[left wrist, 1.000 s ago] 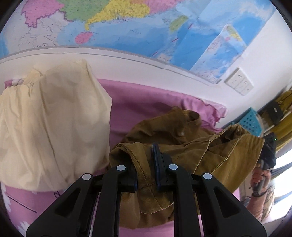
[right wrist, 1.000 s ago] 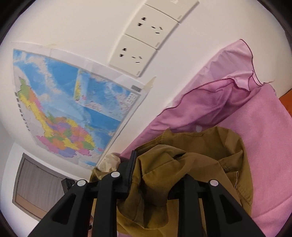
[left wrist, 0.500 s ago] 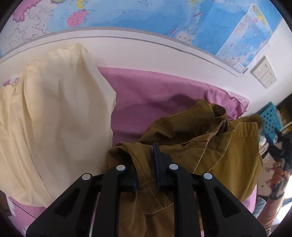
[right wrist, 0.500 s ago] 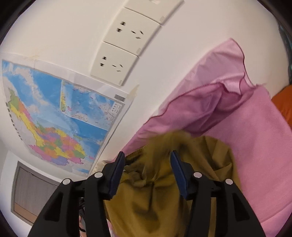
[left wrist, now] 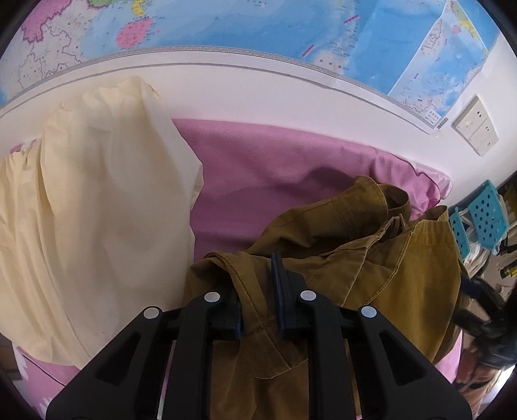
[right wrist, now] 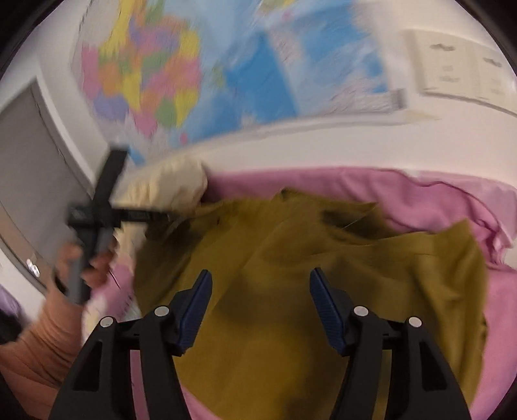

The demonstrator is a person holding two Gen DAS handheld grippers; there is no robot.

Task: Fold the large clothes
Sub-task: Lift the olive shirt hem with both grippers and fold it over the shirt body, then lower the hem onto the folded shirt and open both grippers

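A mustard-brown jacket (left wrist: 339,258) lies crumpled on the pink bed sheet (left wrist: 274,168). My left gripper (left wrist: 258,284) is shut on a hemmed edge of the jacket and holds it up. In the blurred right wrist view the jacket (right wrist: 323,274) is spread over the pink sheet (right wrist: 420,194). My right gripper (right wrist: 260,290) is open and empty just above the jacket. The left gripper also shows in the right wrist view (right wrist: 106,206), held in a hand at the jacket's left edge.
A cream pillow (left wrist: 97,200) leans against the wall on the left. A map (left wrist: 258,29) and wall sockets (left wrist: 475,124) are on the white wall. Blue baskets (left wrist: 484,219) stand at the far right. A grey door (right wrist: 32,177) is at the left.
My right gripper has opened, let go of the jacket and swung round to face the bed. The jacket has dropped onto the sheet. My left gripper keeps its hold.
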